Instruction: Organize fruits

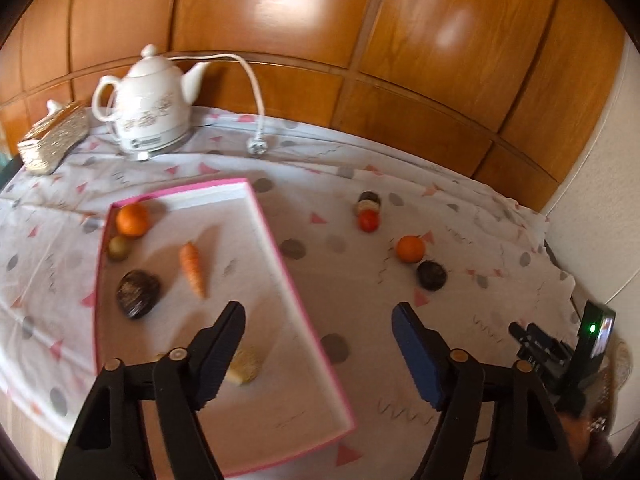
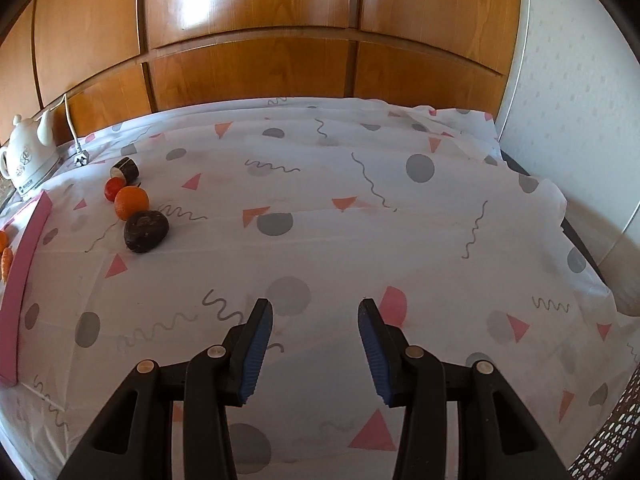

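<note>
Two hand-held grippers, left (image 1: 318, 334) and right (image 2: 316, 332), spread, empty; orange (image 2: 131, 202) round, glossy (beside dark avocado (image 2: 146, 231)).

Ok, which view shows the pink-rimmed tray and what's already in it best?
The left wrist view. There the pink-rimmed tray lies almost whole below the left gripper, with an orange, a carrot and a dark fruit inside. The right wrist view catches only its pink edge at the far left.
</note>
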A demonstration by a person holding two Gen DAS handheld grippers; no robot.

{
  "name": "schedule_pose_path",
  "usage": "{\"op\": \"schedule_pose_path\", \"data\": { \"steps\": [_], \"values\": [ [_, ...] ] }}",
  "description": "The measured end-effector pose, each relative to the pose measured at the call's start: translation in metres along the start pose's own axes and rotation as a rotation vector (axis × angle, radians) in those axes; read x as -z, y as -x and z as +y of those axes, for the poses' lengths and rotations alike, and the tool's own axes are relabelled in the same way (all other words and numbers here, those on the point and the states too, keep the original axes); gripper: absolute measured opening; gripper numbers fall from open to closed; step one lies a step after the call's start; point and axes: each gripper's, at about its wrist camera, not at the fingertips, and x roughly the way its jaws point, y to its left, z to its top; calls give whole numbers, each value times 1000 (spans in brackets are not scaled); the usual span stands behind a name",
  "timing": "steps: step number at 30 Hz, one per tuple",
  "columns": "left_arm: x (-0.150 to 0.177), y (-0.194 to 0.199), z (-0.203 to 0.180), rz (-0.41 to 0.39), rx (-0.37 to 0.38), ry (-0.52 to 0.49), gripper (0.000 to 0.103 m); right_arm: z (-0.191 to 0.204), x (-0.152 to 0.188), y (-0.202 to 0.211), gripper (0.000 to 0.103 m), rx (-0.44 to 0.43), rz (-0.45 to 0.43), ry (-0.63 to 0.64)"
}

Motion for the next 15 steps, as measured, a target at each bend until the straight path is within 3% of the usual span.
{"op": "schedule_pose_path", "data": {
  "steps": [8,13,15],
  "values": [
    [-40,-64,-30,91,70,-13,41,-11,-1,-5,45,-3,-4,-23],
    [-57,-108,-47,119,58,-38,44,-18,-4,-4,45,-3,-10,-29],
    [-63,-127,-51,131,34,-44,59,-19,-5,-5,45,-8,-6,-29]
  ]
}}
